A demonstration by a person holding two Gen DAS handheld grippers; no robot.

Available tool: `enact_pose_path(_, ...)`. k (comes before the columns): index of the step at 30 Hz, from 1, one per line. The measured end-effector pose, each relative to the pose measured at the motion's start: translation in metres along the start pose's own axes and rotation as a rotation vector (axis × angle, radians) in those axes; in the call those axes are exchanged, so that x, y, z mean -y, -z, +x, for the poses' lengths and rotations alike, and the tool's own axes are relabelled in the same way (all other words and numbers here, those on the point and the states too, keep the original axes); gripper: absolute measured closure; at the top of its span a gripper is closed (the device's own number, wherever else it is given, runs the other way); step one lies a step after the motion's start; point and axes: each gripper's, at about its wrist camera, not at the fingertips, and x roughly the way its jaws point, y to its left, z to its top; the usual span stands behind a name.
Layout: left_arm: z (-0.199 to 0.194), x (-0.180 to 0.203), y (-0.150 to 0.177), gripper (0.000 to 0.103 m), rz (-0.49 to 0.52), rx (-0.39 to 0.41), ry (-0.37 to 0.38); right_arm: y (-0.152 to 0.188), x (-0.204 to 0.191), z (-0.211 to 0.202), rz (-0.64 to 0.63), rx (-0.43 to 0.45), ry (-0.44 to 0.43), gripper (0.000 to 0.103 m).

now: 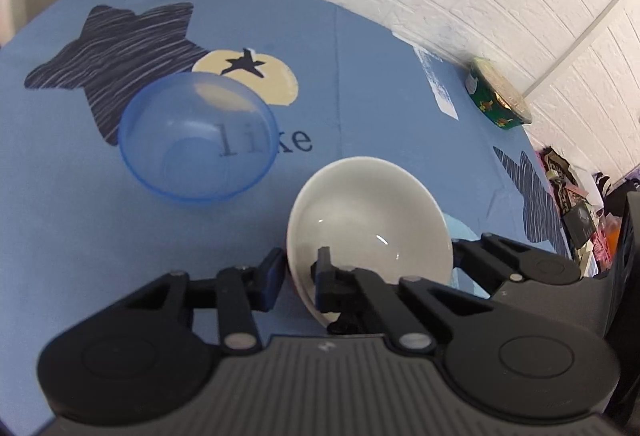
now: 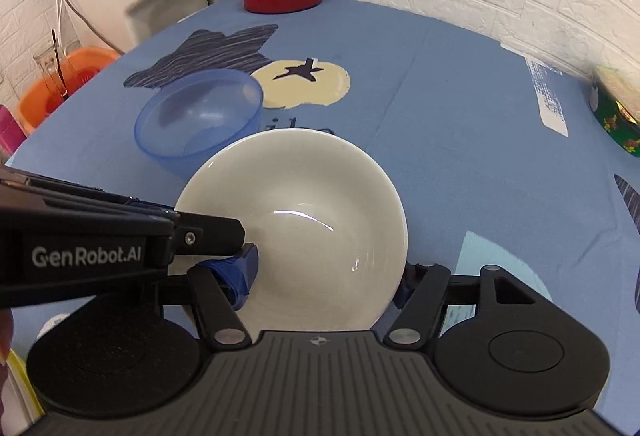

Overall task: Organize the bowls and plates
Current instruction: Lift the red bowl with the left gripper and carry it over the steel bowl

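On the tabletop (image 2: 460, 107), ahead-left of the left hand-held gripper (image 1: 298, 276) pinching the white bowl's (image 1: 368, 220) rim, stands the blue bowl (image 1: 198, 137); right hand-held gripper (image 2: 326, 282) spread.

A white bowl (image 1: 370, 220) is gripped at its near rim by the left gripper (image 1: 298, 270), one finger inside and one outside. A translucent blue bowl (image 1: 198, 141) is seen beyond it to the left on a blue printed tablecloth (image 1: 380, 83).
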Motion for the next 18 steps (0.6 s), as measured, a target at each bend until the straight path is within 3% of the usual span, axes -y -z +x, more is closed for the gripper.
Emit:
enact_pose_path(7, -0.019, 0.007, 0.005, 0.103, 0.023, 0.007, -0.005, 0.004, -0.004, -0.023, 0.023, -0.003, -0.025, 0.047)
enact_pose_path(14, -0.026, 0.017, 0.022, 0.103, 0.01, -0.069, 0.009, 0.024, -0.002, -0.032, 0.118, -0.08, -0.027, 0.046)
enact_pose_path(18, -0.023, 0.015, 0.026, 0.103, 0.004, -0.041, 0.018, 0.024, -0.006, -0.028, 0.101, -0.061, -0.006, 0.046)
